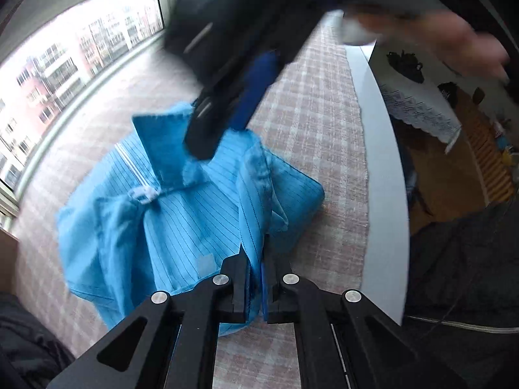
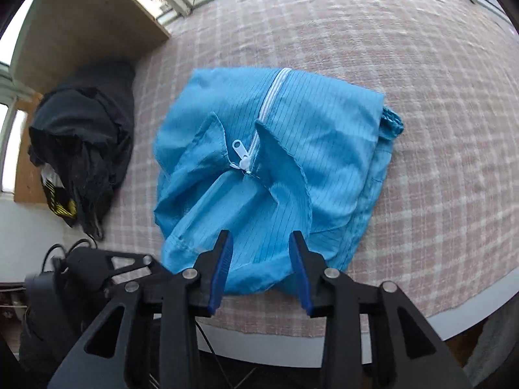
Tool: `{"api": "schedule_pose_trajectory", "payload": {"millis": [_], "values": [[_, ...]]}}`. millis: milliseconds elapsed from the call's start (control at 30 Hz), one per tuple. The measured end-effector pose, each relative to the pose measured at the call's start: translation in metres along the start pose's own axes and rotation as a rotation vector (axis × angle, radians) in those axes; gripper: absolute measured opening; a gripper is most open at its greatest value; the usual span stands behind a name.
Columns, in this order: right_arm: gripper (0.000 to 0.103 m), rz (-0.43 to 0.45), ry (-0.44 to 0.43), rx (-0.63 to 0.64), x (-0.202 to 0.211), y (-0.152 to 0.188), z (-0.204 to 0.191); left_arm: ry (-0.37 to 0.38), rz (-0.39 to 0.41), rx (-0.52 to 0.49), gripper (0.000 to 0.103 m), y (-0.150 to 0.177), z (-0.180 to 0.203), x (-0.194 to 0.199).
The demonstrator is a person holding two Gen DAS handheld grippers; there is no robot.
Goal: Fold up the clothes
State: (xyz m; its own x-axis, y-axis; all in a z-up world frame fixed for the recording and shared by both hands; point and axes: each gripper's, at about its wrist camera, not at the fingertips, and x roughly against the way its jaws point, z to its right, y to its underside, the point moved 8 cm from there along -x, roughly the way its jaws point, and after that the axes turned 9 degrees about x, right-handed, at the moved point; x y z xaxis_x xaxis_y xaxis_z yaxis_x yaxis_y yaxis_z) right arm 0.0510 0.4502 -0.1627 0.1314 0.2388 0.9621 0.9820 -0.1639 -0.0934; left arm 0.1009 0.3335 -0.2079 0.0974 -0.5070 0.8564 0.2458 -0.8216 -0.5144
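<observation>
Two views, left wrist first: your left gripper [image 1: 256, 278] is pressed together on a raised fold of the blue jacket [image 1: 181, 214], pinching cloth at the near edge of the bundle. Jacket sits on the checked tablecloth [image 1: 308, 123], collar [image 1: 162, 149] standing up, white zipper [image 1: 129, 159] running away toward the window [image 1: 65, 64]. Your right gripper [image 1: 220, 123] shows blurred above the collar area; can't judge from this view whether it touches cloth. Right wrist view: right gripper [image 2: 261, 259] is spread, blue pads clear, nothing between the jaws, hovering over the near hem of the blue jacket [image 2: 292, 149]. From here the jacket reads as a compact rough rectangle, sides already tucked under, zipper pull [image 2: 238, 152] and collar flaps on top, one cuff [image 2: 392, 120] poking out at the right edge. A dark garment pile [image 2: 84, 142] lies just beside it on the left, unfolded. My read: the jacket is mostly folded but lumpy, wants a final fold or smoothing and that cuff tucked; the dark pile isn't started, so you're well short of done.
</observation>
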Motion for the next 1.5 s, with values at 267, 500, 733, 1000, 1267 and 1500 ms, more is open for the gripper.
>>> {"api": "schedule_pose_trajectory", "payload": {"millis": [267,500,733,1000,1267,1500], "values": [[0.036,-0.278,0.199,0.094,-0.040,-0.010,-0.002,-0.009,-0.007,0.000,0.004,0.004,0.009,-0.006],[0.025,-0.362,0.248,0.101,-0.063,-0.002,0.002,-0.029,-0.001,-0.010,0.004,0.002,0.009,-0.006],[0.003,-0.279,0.167,0.080,-0.064,0.002,0.004,-0.047,0.009,-0.045,0.004,0.005,0.012,-0.005],[0.002,0.094,-0.088,-0.196,0.004,-0.028,0.034,-0.057,0.022,0.016,0.003,0.008,-0.001,-0.005],[0.002,0.143,-0.428,-0.505,-0.021,0.009,0.055,-0.056,-0.056,0.034,0.001,0.031,-0.010,-0.022],[0.019,0.079,-0.357,-0.365,-0.034,0.034,0.045,-0.014,-0.068,0.075,0.007,0.033,-0.018,0.006]]}}
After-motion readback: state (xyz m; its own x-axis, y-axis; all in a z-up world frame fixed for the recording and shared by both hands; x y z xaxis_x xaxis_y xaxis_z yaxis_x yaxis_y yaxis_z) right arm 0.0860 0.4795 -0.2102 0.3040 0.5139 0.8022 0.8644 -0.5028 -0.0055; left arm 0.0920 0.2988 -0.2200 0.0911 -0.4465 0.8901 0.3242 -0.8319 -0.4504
